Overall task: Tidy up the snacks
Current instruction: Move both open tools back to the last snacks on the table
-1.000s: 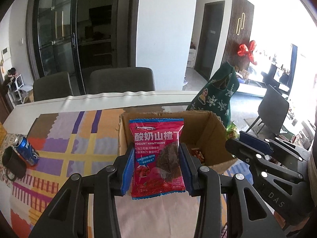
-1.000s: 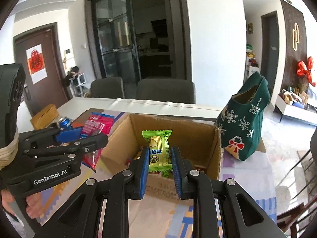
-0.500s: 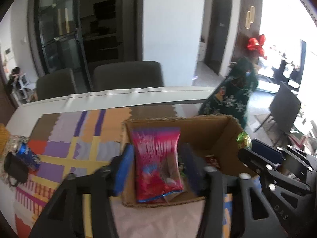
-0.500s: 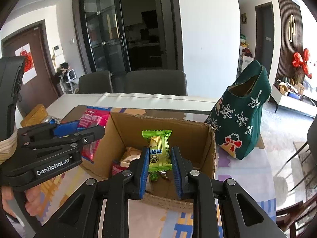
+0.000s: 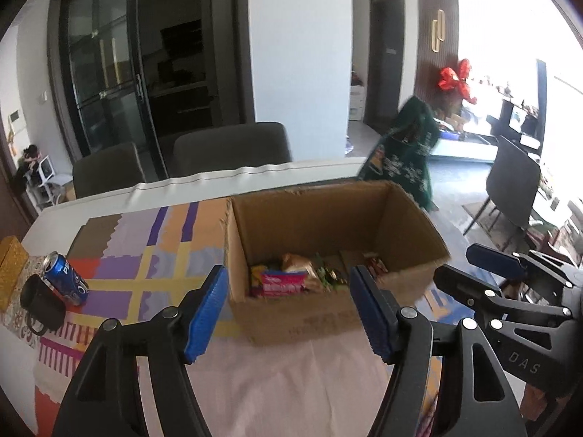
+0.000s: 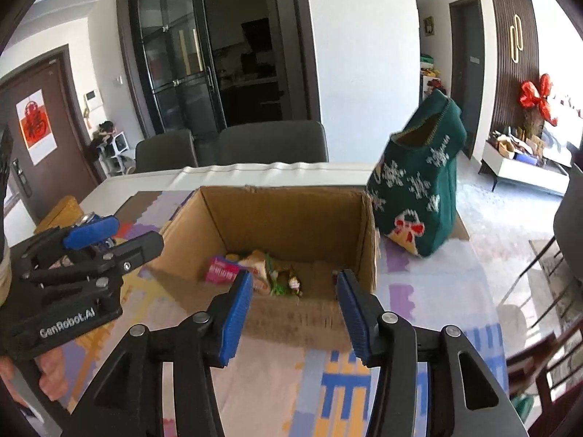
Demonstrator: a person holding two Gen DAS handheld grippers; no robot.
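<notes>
An open cardboard box stands on the patterned tablecloth; it also shows in the right wrist view. Several snack packets lie at its bottom, among them the pink hawthorn packet, also seen in the right wrist view, and a tan packet. My left gripper is open and empty, held just in front of the box's near wall. My right gripper is open and empty in front of the box. Each gripper shows in the other's view: the right one and the left one.
A blue soda can lies beside a black mug at the table's left. A green Christmas bag stands right of the box. A yellow box sits at the far left. Grey chairs stand behind the table.
Both grippers have opened. The pink hawthorn packet and the green snack packet have dropped into the box. Both grippers have pulled back a little.
</notes>
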